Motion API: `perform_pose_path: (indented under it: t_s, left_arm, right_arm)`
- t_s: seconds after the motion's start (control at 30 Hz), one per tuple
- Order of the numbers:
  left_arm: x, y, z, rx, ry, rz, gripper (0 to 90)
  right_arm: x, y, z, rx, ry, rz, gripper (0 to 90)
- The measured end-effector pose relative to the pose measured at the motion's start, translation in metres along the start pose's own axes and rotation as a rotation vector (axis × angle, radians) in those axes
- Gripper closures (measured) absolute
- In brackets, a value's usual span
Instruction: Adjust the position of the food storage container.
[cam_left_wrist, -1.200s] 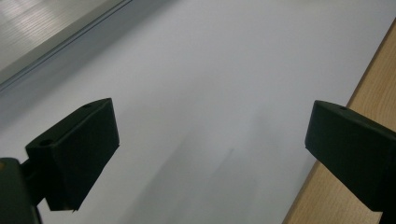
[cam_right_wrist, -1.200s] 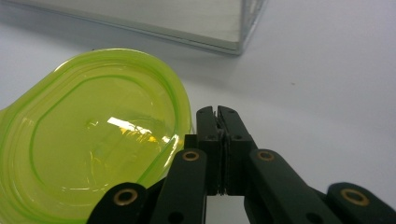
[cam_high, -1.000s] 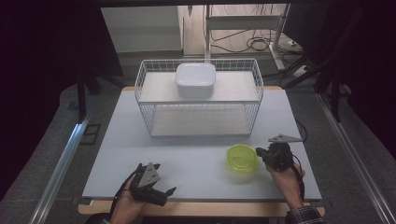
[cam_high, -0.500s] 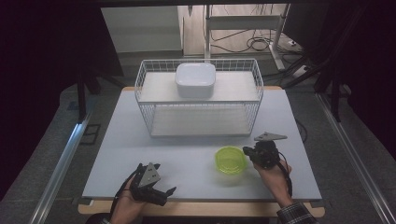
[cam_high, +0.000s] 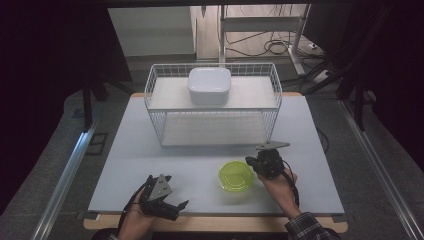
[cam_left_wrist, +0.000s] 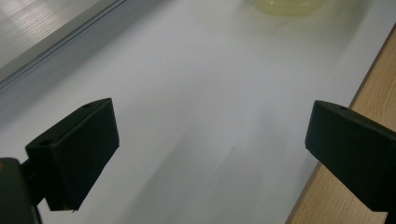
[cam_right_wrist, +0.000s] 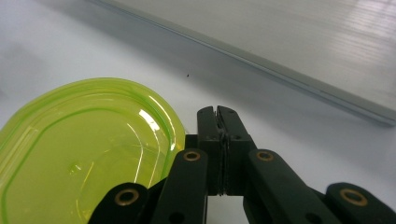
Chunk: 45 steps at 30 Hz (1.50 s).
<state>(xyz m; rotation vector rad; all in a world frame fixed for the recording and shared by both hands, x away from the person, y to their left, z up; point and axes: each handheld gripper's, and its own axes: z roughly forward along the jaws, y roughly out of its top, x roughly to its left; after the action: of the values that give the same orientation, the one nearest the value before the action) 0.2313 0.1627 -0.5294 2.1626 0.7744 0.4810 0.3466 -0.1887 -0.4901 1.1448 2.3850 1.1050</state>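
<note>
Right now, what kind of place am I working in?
Probably a lab or test bench, not a kitchen: a bare white table with a wire basket, dark curtains around it, loose cables on the floor behind.

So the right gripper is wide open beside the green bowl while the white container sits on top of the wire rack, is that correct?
Not quite: the right gripper is shut, its jaws pressed together with nothing between them, as the right gripper view shows. It is beside the green bowl, and the white container does sit on the wire rack.
</note>
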Motion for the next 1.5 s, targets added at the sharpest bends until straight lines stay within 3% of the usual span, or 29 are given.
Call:
perform_pose_path:
  t_s: [0.17,0.47,1.2,1.5]
  left_arm:
    - [0.0,0.0,0.0,-0.001,0.004,-0.002,2.8]
    - [0.0,0.0,0.0,0.006,0.009,0.007,2.7]
    - [-0.001,0.0,0.003,0.025,0.006,0.016,2.8]
    - [-0.001,0.0,0.003,0.028,0.005,0.018,2.7]
  right_arm:
    - [-0.008,-0.006,-0.011,-0.008,-0.027,0.025,87.5]
    - [-0.003,-0.032,-0.024,0.055,0.042,0.048,87.8]
    - [0.036,-0.022,0.02,0.103,0.194,0.018,87.8]
    - [0.042,-0.015,0.035,0.103,0.218,0.001,87.3]
